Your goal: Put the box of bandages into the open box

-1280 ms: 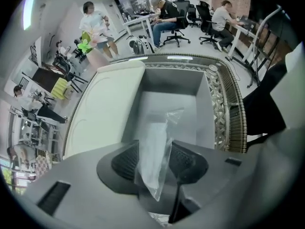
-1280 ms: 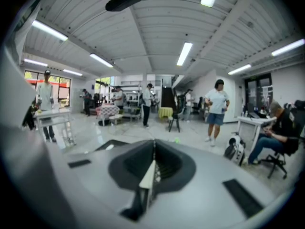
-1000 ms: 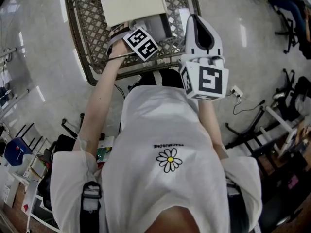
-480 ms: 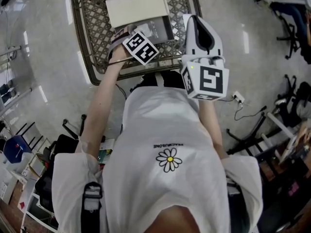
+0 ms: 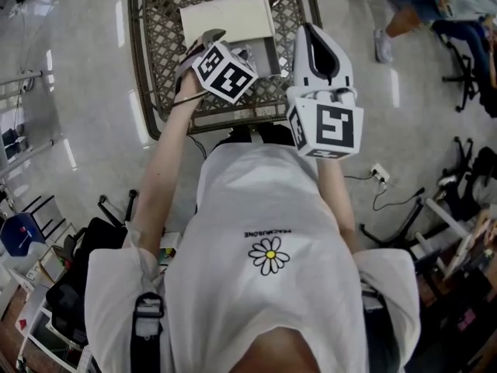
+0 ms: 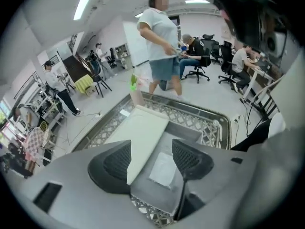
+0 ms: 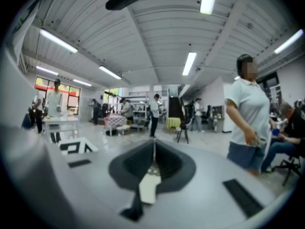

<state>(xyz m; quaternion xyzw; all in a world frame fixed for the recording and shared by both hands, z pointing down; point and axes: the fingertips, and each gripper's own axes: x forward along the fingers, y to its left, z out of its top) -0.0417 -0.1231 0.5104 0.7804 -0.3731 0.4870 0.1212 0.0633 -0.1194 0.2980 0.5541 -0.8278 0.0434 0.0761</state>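
Left gripper view has the left gripper (image 6: pixel 151 159) over the open box (image 6: pixel 190 138) in the middle of the table (image 6: pixel 214 128), fingers spread wide and empty since the box of bandages (image 6: pixel 162 171) already lies flat inside, job looks done, while the right gripper (image 7: pixel 153 163) just idles aloft, fingers pinched together on nothing.

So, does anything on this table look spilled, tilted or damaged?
Nothing stands out. The open box sits flat on the lattice table, its pale lid is folded back, and a flat pale packet lies inside it. No spill or damage shows.
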